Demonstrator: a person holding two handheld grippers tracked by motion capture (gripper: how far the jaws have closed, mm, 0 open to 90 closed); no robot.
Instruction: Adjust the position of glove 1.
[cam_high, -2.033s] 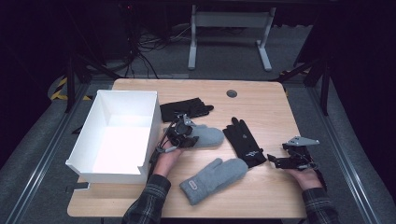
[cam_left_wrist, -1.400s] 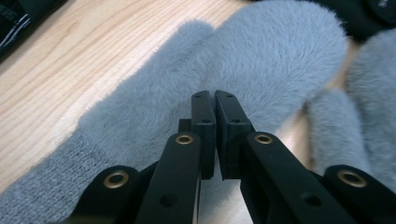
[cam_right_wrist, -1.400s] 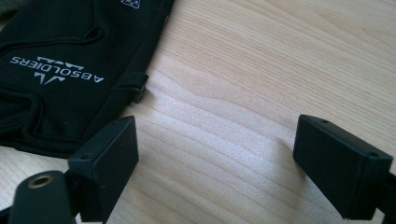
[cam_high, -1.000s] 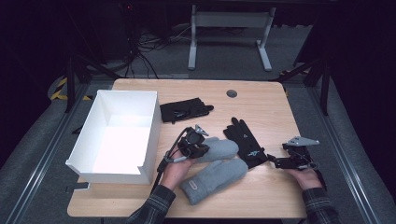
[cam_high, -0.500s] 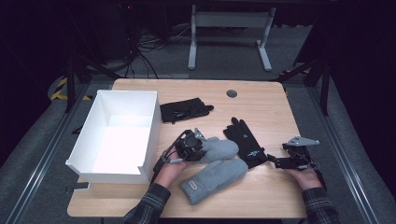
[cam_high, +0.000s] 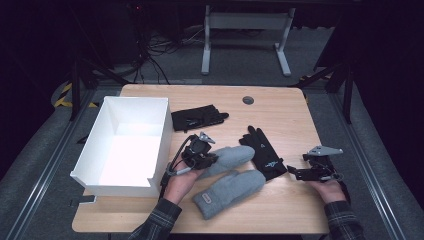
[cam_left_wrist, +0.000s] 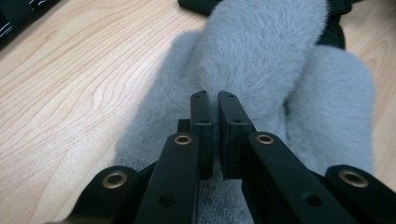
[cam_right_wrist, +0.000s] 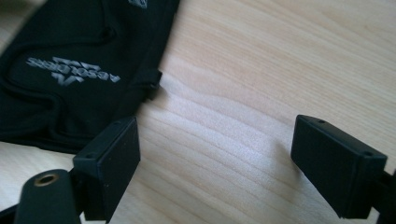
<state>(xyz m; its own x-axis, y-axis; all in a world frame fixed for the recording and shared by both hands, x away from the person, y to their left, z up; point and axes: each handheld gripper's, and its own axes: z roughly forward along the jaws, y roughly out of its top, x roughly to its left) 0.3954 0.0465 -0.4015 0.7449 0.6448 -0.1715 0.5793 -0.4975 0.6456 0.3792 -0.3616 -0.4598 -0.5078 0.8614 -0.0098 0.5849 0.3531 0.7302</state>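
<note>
Light wooden table (cam_high: 280, 107) – a white box (cam_high: 127, 145) sits at its left side. Right of the box: a black glove (cam_high: 197, 118) up top, two grey mittens (cam_high: 230, 172) lower down, another black glove (cam_high: 263, 151) further right.

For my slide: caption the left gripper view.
Left gripper pinching the fluffy upper grey mitten, its jaws nearly together, above the wooden table.

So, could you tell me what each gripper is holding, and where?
The left gripper pinches the upper grey mitten near its cuff end; the right gripper is open, holding nothing.
</note>
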